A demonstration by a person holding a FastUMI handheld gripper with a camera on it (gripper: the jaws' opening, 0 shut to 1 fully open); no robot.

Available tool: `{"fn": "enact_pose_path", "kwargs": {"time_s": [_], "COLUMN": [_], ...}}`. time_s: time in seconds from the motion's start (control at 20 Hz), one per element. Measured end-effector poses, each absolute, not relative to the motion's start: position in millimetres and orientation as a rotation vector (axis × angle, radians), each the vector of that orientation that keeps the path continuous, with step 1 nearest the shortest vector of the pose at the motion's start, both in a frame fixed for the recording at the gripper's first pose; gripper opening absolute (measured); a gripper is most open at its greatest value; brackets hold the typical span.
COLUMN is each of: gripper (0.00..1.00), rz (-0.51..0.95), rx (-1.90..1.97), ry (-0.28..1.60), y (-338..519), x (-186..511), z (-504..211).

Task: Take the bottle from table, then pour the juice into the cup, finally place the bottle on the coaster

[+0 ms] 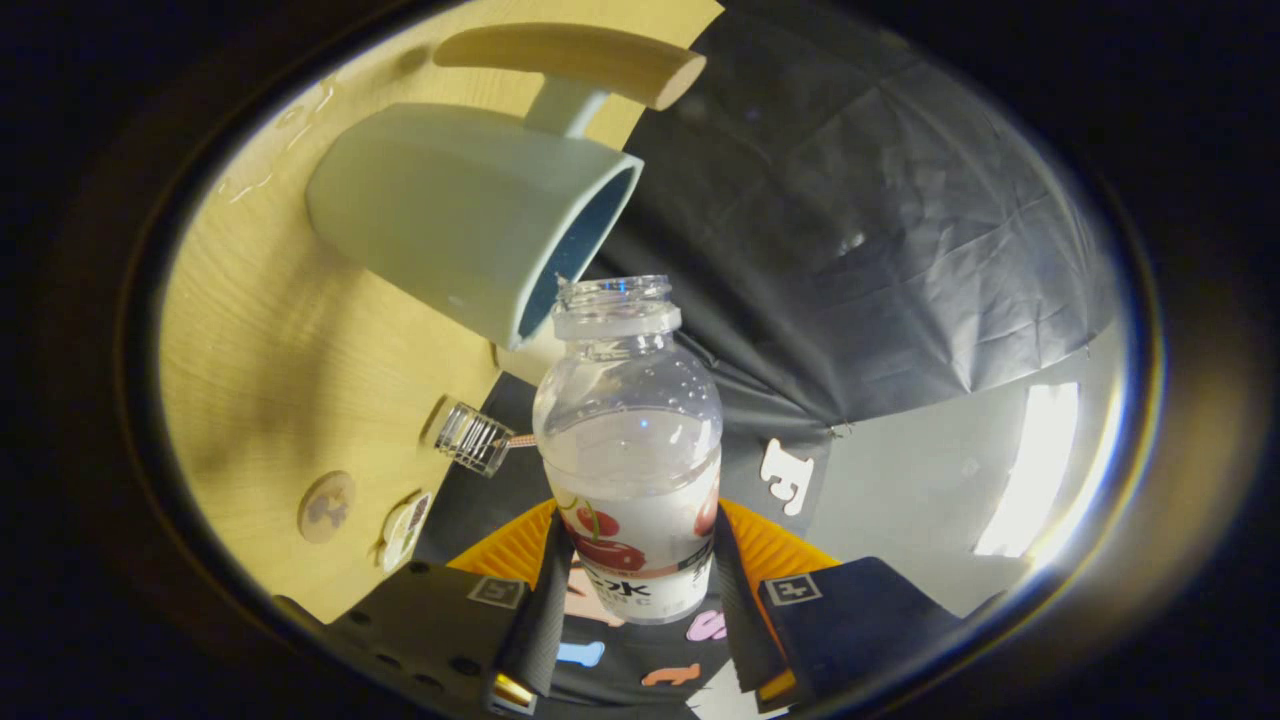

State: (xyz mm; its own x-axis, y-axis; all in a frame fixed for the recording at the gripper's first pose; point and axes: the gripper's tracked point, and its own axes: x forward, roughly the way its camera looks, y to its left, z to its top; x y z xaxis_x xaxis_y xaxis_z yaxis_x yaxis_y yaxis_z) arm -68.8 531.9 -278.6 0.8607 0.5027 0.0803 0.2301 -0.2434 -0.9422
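A clear plastic bottle (630,440) with a cherry label, uncapped and about half full of cloudy liquid, sits between the fingers of my gripper (640,570), which is shut on its lower body. The whole view is rolled, so the wooden table (260,350) stands like a wall beside the bottle. A pale green cup (470,215) with a dark blue inside and a wooden handle (580,55) stands on that table, just beyond the bottle's mouth. The bottle's open mouth is close to the cup's rim, slightly to its side. A round wooden coaster (326,506) lies on the table nearer the fingers.
A small clear ribbed cap (472,437) sits at the table's edge beside the bottle. A second round disc (405,528) lies next to the coaster. Black cloth wall (850,230) and a grey floor (950,480) lie beyond the table edge.
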Motion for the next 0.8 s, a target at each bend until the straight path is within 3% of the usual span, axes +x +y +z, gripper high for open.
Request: {"fn": "enact_pose_path", "kwargs": {"time_s": [0.8], "gripper": [0.72], "rz": [0.266], "rx": [-1.909], "ry": [-0.661], "y": [540.8], "x": [-77.8], "z": [-271.3]}}
